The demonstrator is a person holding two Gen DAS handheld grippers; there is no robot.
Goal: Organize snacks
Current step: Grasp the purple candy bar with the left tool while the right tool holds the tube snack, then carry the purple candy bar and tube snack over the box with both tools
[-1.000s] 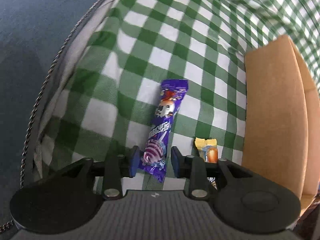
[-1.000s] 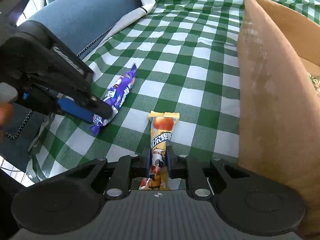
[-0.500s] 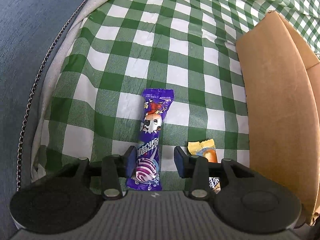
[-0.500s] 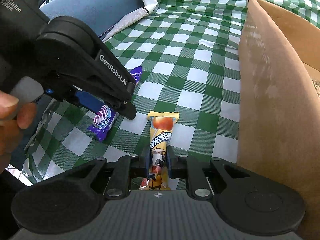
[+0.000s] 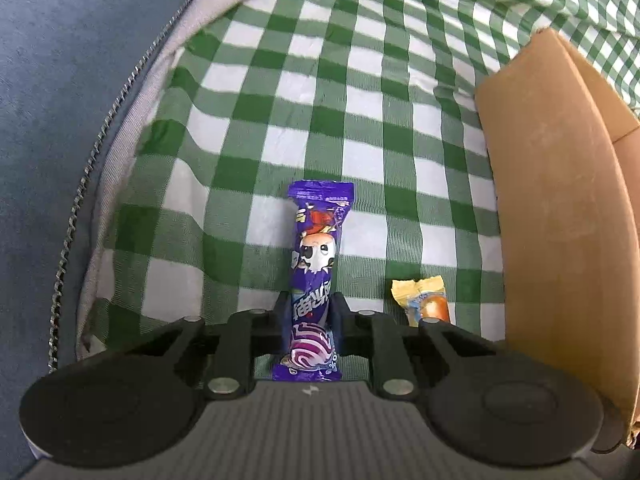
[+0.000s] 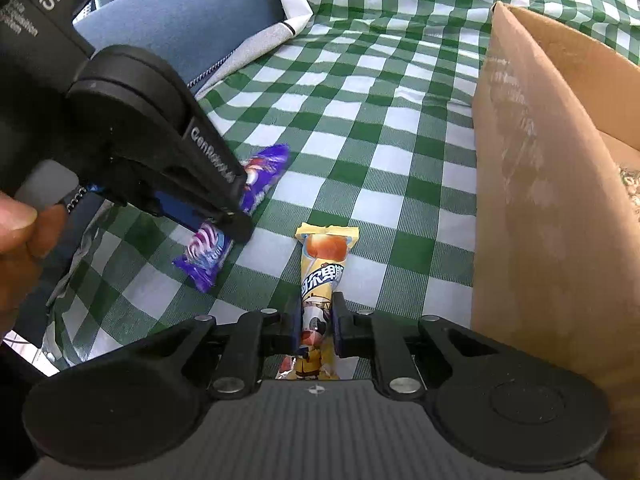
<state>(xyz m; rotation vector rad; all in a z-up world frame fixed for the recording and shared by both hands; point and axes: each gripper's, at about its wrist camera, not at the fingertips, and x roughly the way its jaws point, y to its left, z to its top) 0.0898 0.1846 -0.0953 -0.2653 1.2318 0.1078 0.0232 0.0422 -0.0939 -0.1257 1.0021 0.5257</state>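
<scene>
My left gripper (image 5: 310,312) is shut on a purple lollipop packet (image 5: 316,252) that points away from me over the green checked cloth (image 5: 280,112). The packet also shows in the right wrist view (image 6: 208,252), pinched by the left gripper (image 6: 234,216) just above the cloth. My right gripper (image 6: 316,316) is shut on a yellow lollipop packet (image 6: 322,264); its far end rests on or near the cloth. The yellow packet's tip shows in the left wrist view (image 5: 424,300).
A brown cardboard box (image 5: 560,216) stands on the right, close to both grippers; its wall also shows in the right wrist view (image 6: 540,208). A blue cushion (image 5: 60,80) and a grey zipped fabric edge (image 5: 120,128) lie left of the cloth.
My left gripper has closed on the purple packet, which lay loose between open jaws before. The right gripper has stayed shut on the yellow packet, barely moving.
</scene>
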